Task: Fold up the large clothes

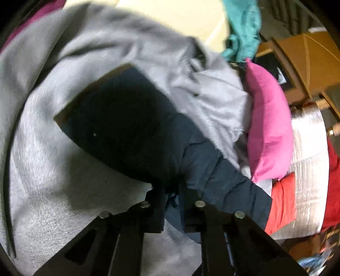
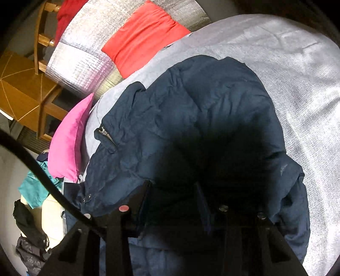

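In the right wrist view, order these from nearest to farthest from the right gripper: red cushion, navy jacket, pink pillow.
1. navy jacket: at the right gripper, between its fingers.
2. pink pillow: off to the left, past the jacket's zipper edge.
3. red cushion: farthest, top of frame on the silver mat.

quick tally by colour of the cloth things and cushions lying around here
Navy: 1, the jacket
Grey: 1, the grey sheet under it
Pink: 1, the pink cushion
Orange-red: 1, the red cushion
Dark red: 1, the cloth at the silver mat's far edge
Teal: 1, the teal garment
Total: 6
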`<state>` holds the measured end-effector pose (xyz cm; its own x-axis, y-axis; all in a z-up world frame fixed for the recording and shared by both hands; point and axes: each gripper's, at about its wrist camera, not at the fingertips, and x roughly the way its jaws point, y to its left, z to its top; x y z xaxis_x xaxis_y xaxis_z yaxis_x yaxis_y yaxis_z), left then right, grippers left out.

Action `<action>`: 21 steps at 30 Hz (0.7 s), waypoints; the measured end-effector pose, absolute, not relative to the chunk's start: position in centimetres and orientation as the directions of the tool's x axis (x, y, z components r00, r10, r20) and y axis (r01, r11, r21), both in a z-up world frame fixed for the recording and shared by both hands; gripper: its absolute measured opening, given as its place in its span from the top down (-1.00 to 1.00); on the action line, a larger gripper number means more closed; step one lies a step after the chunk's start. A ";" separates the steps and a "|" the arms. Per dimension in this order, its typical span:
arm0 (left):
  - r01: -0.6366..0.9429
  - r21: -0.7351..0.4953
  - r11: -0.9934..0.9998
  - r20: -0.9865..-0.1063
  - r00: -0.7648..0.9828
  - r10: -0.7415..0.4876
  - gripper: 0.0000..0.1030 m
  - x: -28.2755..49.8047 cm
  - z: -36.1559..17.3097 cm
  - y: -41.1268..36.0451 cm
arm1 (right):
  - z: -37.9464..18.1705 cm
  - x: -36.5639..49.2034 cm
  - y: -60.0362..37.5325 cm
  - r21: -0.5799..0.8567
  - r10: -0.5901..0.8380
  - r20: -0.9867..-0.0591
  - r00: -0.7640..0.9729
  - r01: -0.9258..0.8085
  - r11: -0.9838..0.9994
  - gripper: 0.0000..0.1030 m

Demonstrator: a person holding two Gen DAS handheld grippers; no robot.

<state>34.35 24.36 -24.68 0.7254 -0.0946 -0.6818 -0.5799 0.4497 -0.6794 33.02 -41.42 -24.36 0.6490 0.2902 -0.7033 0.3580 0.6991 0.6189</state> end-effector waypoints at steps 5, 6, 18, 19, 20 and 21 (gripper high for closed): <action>-0.434 -0.668 0.605 -0.580 0.813 -0.057 0.84 35.1 -19.1 21.2 | -24.4 33.1 -41.5 0.623 0.295 -0.701 0.649 0.356 0.697 0.12; -0.406 -0.649 0.643 -0.564 0.824 -0.049 0.85 35.2 -18.0 20.4 | -24.4 33.0 -41.5 0.625 0.297 -0.700 0.649 0.355 0.695 0.12; 0.155 -0.359 0.920 -0.309 0.911 -0.274 0.88 33.3 -9.0 1.7 | -23.6 31.7 -42.8 0.697 0.317 -0.630 0.709 0.336 0.633 -0.03; 0.206 -0.341 0.917 -0.302 0.900 -0.314 0.88 33.2 -9.0 0.0 | -22.8 31.3 -43.0 0.695 0.293 -0.611 0.736 0.319 0.645 -0.11; 0.256 -0.323 0.911 -0.303 0.884 -0.355 0.88 33.1 -9.2 -1.6 | -22.0 30.8 -43.1 0.687 0.268 -0.594 0.758 0.305 0.660 -0.18; 0.303 -0.304 0.903 -0.313 0.864 -0.395 0.88 32.9 -9.4 -3.3 | -21.3 30.4 -43.4 0.681 0.245 -0.581 0.776 0.298 0.669 -0.22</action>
